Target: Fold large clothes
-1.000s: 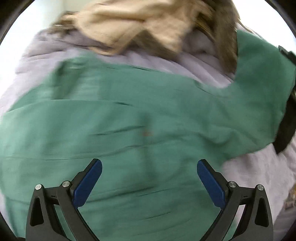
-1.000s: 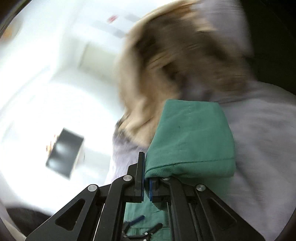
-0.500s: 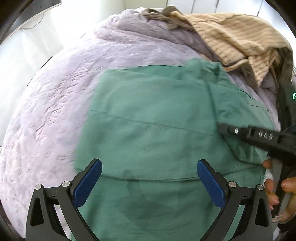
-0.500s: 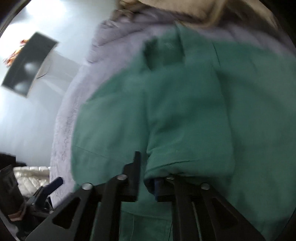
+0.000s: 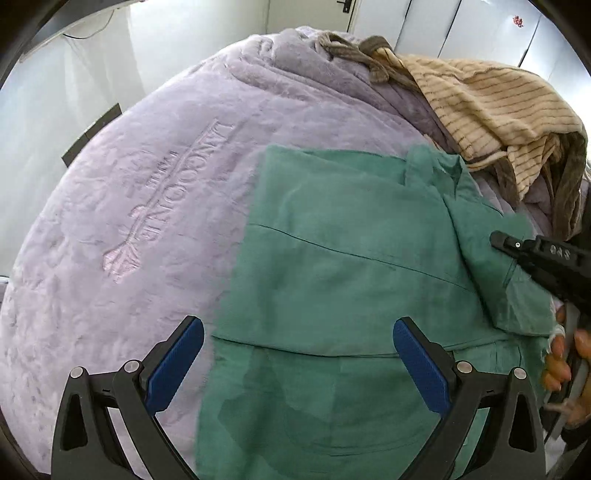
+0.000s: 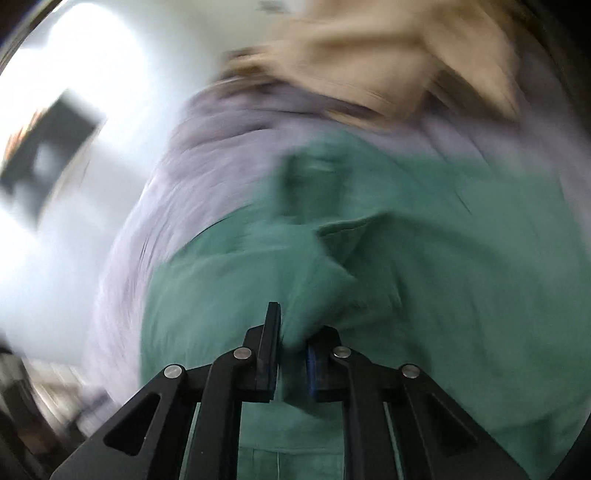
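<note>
A green garment (image 5: 343, 266) lies spread on a lilac plush blanket (image 5: 140, 206). Its right sleeve is folded over the body. My left gripper (image 5: 299, 354) is open and empty, hovering above the garment's lower part. My right gripper (image 6: 293, 350) is shut on a fold of the green garment (image 6: 424, 258); that view is blurred by motion. The right gripper also shows in the left wrist view (image 5: 517, 247) at the right edge, over the folded sleeve.
A beige striped cloth (image 5: 491, 110) and a brownish one are heaped at the blanket's far right. White cabinet doors (image 5: 480, 26) stand behind. A dark box (image 6: 44, 155) sits on the pale floor to the left.
The right gripper has carried the sleeve over the garment's body and moved toward the right side. The left gripper has drawn back, staying open; more blanket shows on the left.
</note>
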A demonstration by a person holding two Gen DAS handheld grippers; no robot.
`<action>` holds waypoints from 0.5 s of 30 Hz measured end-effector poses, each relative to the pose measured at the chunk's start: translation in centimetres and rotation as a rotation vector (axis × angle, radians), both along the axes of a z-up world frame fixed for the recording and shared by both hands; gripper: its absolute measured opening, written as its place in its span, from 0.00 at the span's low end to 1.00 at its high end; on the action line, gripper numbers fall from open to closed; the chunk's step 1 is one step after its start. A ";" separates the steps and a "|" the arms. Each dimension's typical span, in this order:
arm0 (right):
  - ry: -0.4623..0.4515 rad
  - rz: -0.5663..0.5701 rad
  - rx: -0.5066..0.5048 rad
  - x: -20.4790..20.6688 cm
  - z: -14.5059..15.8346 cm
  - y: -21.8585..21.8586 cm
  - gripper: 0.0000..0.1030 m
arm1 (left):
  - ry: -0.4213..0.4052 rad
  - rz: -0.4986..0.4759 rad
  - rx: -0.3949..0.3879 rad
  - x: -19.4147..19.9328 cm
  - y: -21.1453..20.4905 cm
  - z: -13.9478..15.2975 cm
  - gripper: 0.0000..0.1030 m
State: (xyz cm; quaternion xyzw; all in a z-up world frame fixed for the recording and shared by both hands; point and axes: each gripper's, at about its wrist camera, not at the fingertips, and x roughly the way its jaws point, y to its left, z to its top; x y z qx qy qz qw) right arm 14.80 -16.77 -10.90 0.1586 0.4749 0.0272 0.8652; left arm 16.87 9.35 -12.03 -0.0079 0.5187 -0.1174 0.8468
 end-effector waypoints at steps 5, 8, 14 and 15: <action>0.079 0.239 -0.276 -1.2 -2.3 7.6 0.57 | 0.020 0.069 0.016 0.8 2.0 -0.4 1.00; 0.083 0.292 -0.249 -3.4 -2.1 8.5 0.61 | 0.028 0.092 0.013 0.9 2.6 -0.6 1.00; 0.186 0.038 0.060 -9.5 -2.4 -0.4 0.61 | 0.055 0.022 -0.006 1.2 0.2 -1.0 1.00; 0.193 -0.013 0.108 -10.5 -2.6 -1.9 0.61 | 0.067 -0.001 -0.029 1.5 -0.8 -1.1 1.00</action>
